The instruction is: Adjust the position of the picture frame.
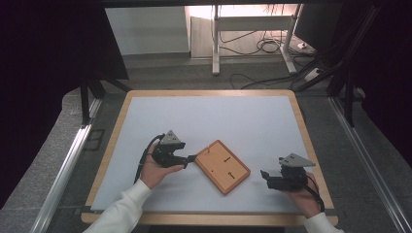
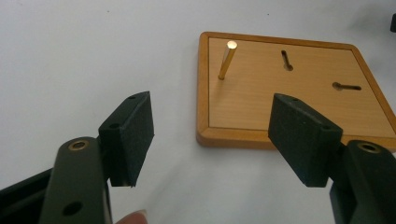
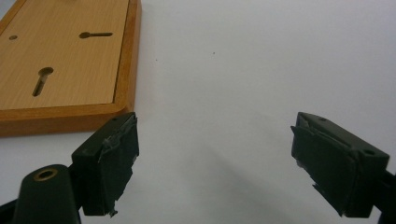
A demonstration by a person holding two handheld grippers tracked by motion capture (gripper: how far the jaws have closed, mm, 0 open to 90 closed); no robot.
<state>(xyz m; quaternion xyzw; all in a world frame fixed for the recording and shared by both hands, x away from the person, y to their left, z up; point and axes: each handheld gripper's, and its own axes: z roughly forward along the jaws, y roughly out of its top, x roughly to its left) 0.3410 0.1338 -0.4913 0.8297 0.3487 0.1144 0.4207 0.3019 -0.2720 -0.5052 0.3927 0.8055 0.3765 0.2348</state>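
Wooden board (image 1: pixel 222 166) lying flat near the middle of a white table (image 1: pixel 204 121), turned at an angle. One brass peg (image 2: pixel 227 59) standing upright in the board's corner nearest the left gripper; two keyhole slots (image 2: pixel 286 60) cut into the face, both empty.

Left gripper (image 1: pixel 187 159) held low, just beside the board's left corner, jaws wide apart and holding nothing. Seen along its jaws, the board's near edge sits between the two pads (image 2: pixel 130 135), the peg beyond and slightly to one side. Possibly touching the board's corner in the high view; too small to say for sure.

Right gripper (image 1: pixel 266 175) resting near the board's right side, apart from it, jaws likewise wide and empty, pointed past the board's edge (image 3: pixel 70 116) at bare table.

Likely step: approach for a grasp, either on the peg or on the board's rim. Next move calling for a short advance, jaws centred on the target, then a firm close without tipping the board.

No brand, label or writing readable anywhere.
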